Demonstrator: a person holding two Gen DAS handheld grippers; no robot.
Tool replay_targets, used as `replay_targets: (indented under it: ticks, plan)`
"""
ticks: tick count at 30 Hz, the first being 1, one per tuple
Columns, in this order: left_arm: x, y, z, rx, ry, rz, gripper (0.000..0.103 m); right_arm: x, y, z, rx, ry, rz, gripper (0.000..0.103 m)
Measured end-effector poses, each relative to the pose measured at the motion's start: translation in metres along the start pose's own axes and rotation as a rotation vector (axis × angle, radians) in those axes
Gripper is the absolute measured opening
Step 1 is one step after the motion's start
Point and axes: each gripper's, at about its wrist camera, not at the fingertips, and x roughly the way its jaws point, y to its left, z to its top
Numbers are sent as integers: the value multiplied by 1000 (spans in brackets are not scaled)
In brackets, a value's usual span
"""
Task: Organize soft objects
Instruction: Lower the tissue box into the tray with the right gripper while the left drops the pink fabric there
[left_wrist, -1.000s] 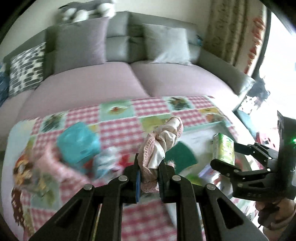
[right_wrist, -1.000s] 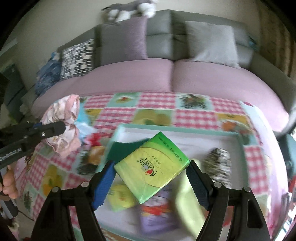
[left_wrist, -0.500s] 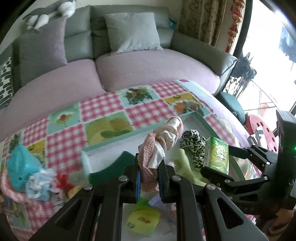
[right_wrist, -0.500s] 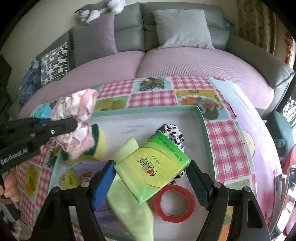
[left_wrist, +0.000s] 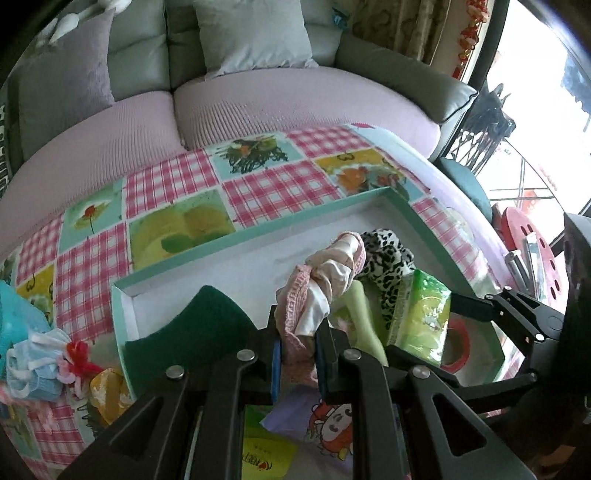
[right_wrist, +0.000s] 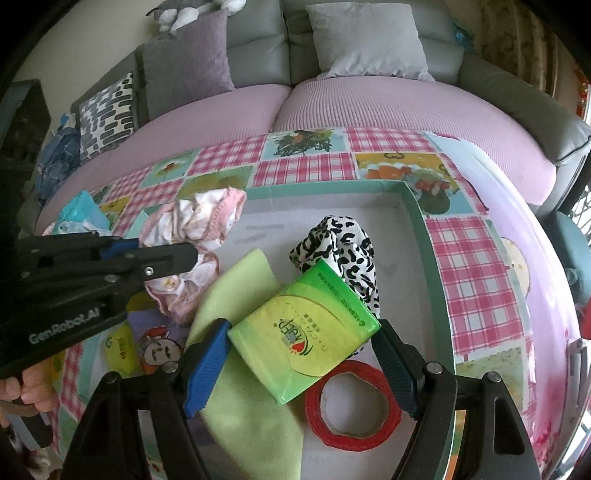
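both grippers have swung over the tray (right_wrist: 413, 206): my left gripper (left_wrist: 298, 354) clenches pink cloth (left_wrist: 321, 291), right gripper (right_wrist: 301, 360) grasps tissue pack (right_wrist: 306, 332); neither dropped, blue items remain outside.

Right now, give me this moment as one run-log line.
left gripper: shut on pink cloth | right gripper: shut on green tissue pack | both over teal tray

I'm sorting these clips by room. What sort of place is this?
Most likely a home living room: a grey sofa with throw cushions, a curtain beside a bright window, and a low table under a checked tablecloth bearing a tray of household items.
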Motion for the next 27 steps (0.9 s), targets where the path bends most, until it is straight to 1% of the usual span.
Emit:
replay_targets:
  ticks: [4,7,10,12,14,16,18,19,20,21,22,23,24,27]
  plan:
    - [9,1,-1,-7,23,1,16,-1,0,0,-1,2,-3,80]
    - [8,2,-2,-19,29,-7,18,-2,-1,2,7,9,0,80]
    - [2,2,-1,-22,30,-16,28,-6,1,4,2,8,-1,80]
    - [-3,2,-1,-21,30,-21,40,-9,3,5,-2,5,-2,81]
    - [-10,3,-1,-28,23,-31,47,-11,5,6,-5,6,-6,82]
    - [-18,6,-1,-39,10,-32,48,-15,9,6,-11,1,-12,83]
    - [-28,12,-3,-51,-4,-27,53,-18,12,7,-17,-2,-14,84]
    - [-33,14,-5,-57,-9,-21,55,-19,14,7,-20,-2,-14,85]
    - [-38,19,-7,-67,-15,-11,57,-20,16,8,-24,-3,-13,90]
    - [-42,23,-8,-74,-20,-3,58,-20,18,8,-27,-3,-14,97]
    - [-46,27,-9,-84,-21,4,58,-21,20,8,-31,-5,-13,100]
    - [-51,32,-12,-91,-27,14,62,-23,23,8,-35,-9,-10,102]
    - [-56,38,-14,-103,-34,28,68,-24,25,8,-36,-11,-9,102]
    - [-69,56,-24,-141,-48,77,83,-27,33,7,-41,-21,-1,103]
